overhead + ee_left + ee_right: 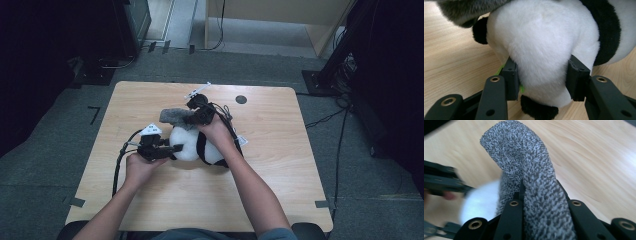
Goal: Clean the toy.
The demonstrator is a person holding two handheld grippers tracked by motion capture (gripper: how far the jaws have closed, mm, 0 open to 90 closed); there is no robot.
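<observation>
A black-and-white panda plush (pixel 187 146) lies in the middle of the wooden table (pixel 285 160). From the left, my left gripper (pixel 172 150) clamps the plush's white rounded part (pixel 541 45), and both pads dent the fur; the gripper (pixel 542 80) is shut on it. A grey knitted fuzzy cloth (pixel 172 116) hangs just above the plush. My right gripper (pixel 192 116) comes over the plush from the right and is shut on this cloth. In the right gripper view the cloth (pixel 524 157) rises from between the closed jaws (pixel 540 195), with the white plush (pixel 481 200) below left.
A small black round hole (pixel 241 99) marks the table's far side. Cables (pixel 119 165) trail from the left gripper to the front edge. Dark equipment stands (pixel 345 55) and a pale wooden frame (pixel 280 20) stand on the floor beyond the table.
</observation>
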